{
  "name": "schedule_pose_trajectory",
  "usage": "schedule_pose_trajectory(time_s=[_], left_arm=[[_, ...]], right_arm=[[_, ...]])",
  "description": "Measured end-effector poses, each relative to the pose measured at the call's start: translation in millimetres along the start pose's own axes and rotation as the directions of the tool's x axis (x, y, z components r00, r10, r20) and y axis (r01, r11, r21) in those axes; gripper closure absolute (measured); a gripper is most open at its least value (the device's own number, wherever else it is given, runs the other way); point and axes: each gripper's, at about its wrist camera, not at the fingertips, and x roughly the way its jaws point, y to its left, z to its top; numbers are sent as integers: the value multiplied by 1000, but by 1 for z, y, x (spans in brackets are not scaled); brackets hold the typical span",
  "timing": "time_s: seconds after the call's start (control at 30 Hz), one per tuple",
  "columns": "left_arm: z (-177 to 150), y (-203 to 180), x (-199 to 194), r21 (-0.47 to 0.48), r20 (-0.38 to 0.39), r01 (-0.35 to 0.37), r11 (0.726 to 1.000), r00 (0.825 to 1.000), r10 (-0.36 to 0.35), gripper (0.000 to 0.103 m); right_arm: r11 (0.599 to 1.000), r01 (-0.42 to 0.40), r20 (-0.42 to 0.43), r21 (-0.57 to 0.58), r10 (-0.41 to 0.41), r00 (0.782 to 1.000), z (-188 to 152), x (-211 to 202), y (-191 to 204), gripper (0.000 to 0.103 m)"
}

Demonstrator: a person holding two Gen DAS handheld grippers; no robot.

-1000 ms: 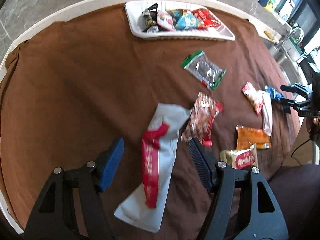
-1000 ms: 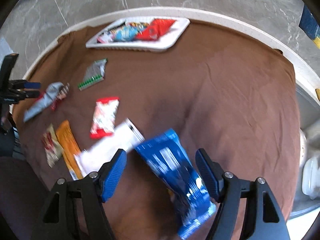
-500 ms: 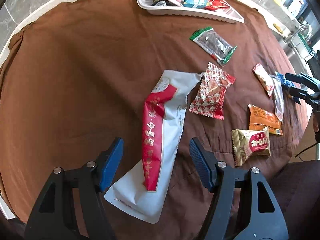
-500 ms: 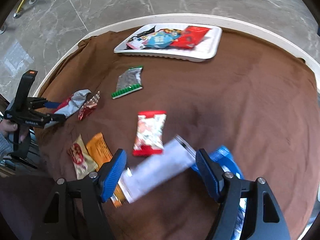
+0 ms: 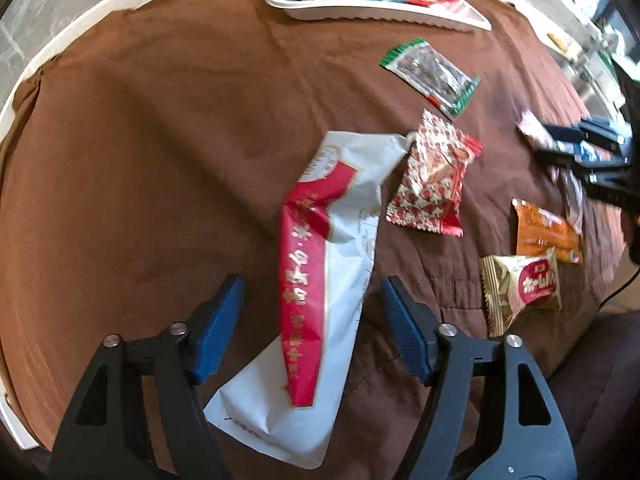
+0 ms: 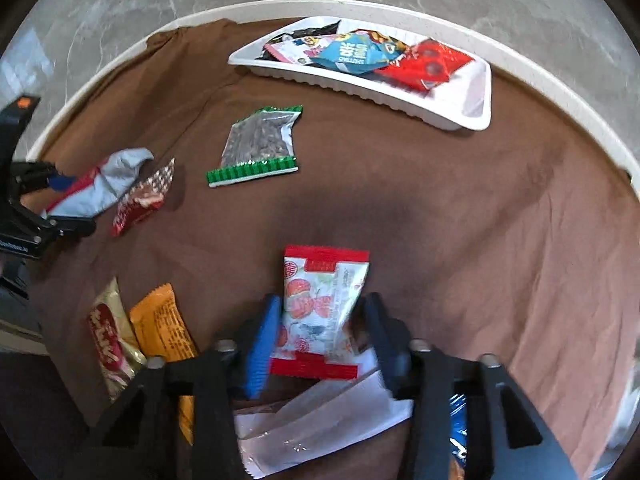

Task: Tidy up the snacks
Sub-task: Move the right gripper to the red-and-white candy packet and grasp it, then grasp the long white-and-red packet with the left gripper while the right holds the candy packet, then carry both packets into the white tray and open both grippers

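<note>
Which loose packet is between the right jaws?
The red-and-white strawberry-print packet, red strips at both ends, blue pads against its sides. The other loose packets lie clear of the right jaws.

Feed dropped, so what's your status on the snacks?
Left gripper open over the long white pouch. Right gripper just closing around the strawberry packet. Path to the tray clear.

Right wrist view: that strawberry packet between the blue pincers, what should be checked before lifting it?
1. The strawberry packet between right gripper pads: ok; jaws have just been closing onto it.
2. Grip firm enough to lift: cannot tell.
3. Only that packet pinched: cannot tell; a white wrapper lies close underneath.
4. Room in the white tray: ok, right end bare.
5. Way to tray clear: ok, bare brown cloth.
</note>
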Motion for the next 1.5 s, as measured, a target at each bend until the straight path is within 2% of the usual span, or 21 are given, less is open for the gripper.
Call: schedule_pose_trajectory(time_s=[0.1, 0.4, 0.47, 0.5, 0.53, 0.73, 0.93, 1.1, 1.3, 1.5], left_arm=[[0, -9, 4, 24, 9, -13, 1000, 1000, 13, 23], [-1, -10, 5, 33, 29, -9, 999, 1000, 8, 25], [-3, -7, 1, 18, 42, -19, 1000, 999, 19, 42], [-1, -5, -1, 11, 48, -7, 1000, 999, 6, 62], [0, -1, -3, -5, 51, 0, 1000, 999, 0, 71], [10, 12, -7, -75, 46, 57, 996, 997, -54, 81], [13, 11, -14, -79, 72, 62, 995, 996, -56, 81], [17, 16, -22, -111, 95, 82, 990, 993, -71, 81], [33, 19, -32, -138, 132, 144, 980, 983, -126, 81], [67, 23, -39, -154, 183, 229, 961, 963, -200, 81]], right_arm=[[999, 22, 6, -30, -22, 1000, -2, 0, 3, 66], [999, 12, 7, -31, -11, 1000, -2, -1, -1, 67], [999, 10, 6, -32, -10, 1000, -1, -1, -1, 67], [999, 8, 5, -31, -8, 1000, -1, 0, -1, 67], [999, 9, 3, -35, -8, 1000, -1, 0, -1, 67], [999, 4, 3, -43, -4, 1000, 0, 1, 0, 67], [999, -35, 21, -14, 35, 999, -1, -3, -7, 70], [992, -111, 49, 67, 107, 993, 2, -12, -21, 71], [970, -191, 76, 148, 182, 980, 9, -19, -36, 71], [935, -269, 84, 231, 257, 963, 20, -17, -51, 71]])
